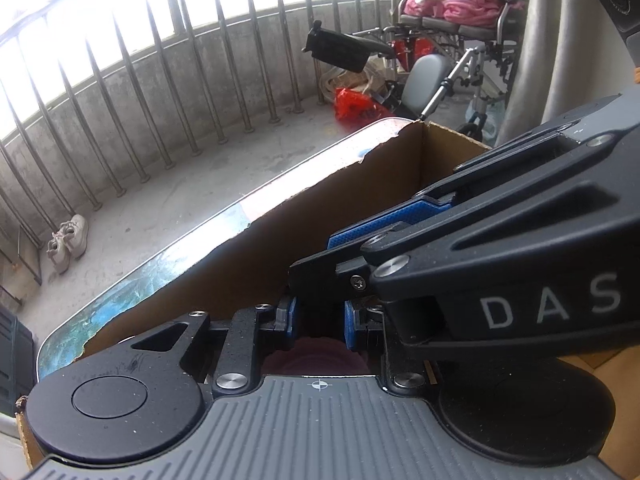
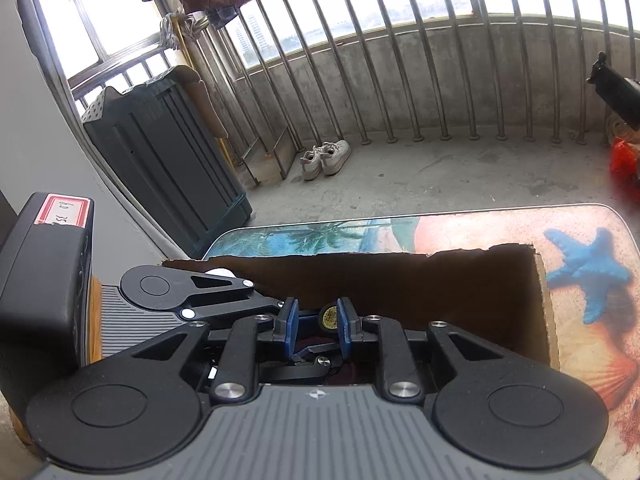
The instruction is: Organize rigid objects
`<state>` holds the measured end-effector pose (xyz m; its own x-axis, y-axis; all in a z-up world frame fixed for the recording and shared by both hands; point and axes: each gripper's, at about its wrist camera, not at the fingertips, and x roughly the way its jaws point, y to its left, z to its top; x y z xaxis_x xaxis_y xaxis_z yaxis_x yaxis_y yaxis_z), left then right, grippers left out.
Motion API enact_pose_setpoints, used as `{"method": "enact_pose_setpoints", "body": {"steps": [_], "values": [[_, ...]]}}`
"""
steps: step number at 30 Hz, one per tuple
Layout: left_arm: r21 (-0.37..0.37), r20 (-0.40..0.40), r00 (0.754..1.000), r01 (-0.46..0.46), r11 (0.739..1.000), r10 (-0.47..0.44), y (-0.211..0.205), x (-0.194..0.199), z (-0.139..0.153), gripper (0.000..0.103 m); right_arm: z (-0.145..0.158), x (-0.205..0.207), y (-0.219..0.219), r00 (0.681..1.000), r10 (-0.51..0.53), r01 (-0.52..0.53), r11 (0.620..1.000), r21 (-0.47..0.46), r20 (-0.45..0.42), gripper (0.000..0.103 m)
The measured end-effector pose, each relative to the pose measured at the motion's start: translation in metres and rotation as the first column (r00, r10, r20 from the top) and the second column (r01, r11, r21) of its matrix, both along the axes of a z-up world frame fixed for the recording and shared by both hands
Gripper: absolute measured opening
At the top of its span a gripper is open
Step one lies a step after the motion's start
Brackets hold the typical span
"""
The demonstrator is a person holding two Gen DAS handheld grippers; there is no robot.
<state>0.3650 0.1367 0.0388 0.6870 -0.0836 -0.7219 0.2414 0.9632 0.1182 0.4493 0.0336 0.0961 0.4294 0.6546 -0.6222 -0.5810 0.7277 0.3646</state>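
An open cardboard box [image 1: 340, 208] [image 2: 440, 280] stands on a table with a beach print [image 1: 140, 276] [image 2: 460, 232]. Both grippers reach into it and cross. My left gripper [image 1: 318, 316] has its blue pads a narrow gap apart, with a dark maroon thing [image 1: 316, 356] showing low in the gap. My right gripper [image 1: 316, 260] lies over the left pad tips and hides them. In the right wrist view, my right gripper [image 2: 318, 322] has its pads close together. A small round yellow-labelled thing [image 2: 329, 314] shows between their tips, and I cannot tell whether they press on it.
A steel railing and low concrete wall ring the balcony floor. White shoes [image 1: 68, 240] [image 2: 324, 158] sit by it. A dark green cabinet [image 2: 168, 152] stands left. A black box with a red label [image 2: 44, 264] is beside my left gripper. A wheelchair with pink cloth [image 1: 452, 0] and a red bag [image 1: 354, 106] are far right.
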Motion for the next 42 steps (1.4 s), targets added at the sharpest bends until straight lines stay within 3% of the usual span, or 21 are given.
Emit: {"method": "enact_pose_setpoints", "body": {"steps": [8,15,25,27,31,37,42], "values": [[-0.016,-0.015,1.0,-0.002,1.0,0.002,0.0,0.005,-0.002,0.021,-0.001,0.003,-0.002,1.0,-0.013,0.013,1.0,-0.006,-0.01,0.023],[-0.056,0.025,0.999,-0.022,0.998,0.024,0.001,0.007,-0.001,0.021,0.001,-0.002,0.0,1.0,0.0,0.001,1.0,-0.015,0.022,0.023],[-0.041,-0.033,0.999,-0.017,0.999,0.016,0.002,0.009,-0.003,0.021,0.0,-0.004,-0.001,1.0,-0.001,0.001,1.0,-0.024,0.01,0.023],[-0.028,-0.04,0.999,-0.027,0.999,0.026,0.001,0.009,-0.003,0.024,0.0,-0.003,0.001,1.0,0.002,-0.002,0.999,-0.033,0.012,0.023],[0.021,-0.035,0.999,-0.023,1.0,0.024,-0.004,0.003,0.0,0.041,0.001,-0.006,0.002,0.999,-0.028,0.03,0.998,-0.054,0.032,0.023],[0.085,-0.013,1.0,0.007,0.996,-0.006,-0.013,-0.014,0.014,0.042,0.014,-0.015,-0.006,0.997,-0.039,0.043,0.997,-0.059,0.059,0.024],[0.091,0.043,0.999,-0.015,0.996,0.011,-0.014,-0.044,0.042,0.043,0.034,-0.034,-0.017,0.995,-0.044,0.049,0.998,-0.049,0.094,0.024]]}}
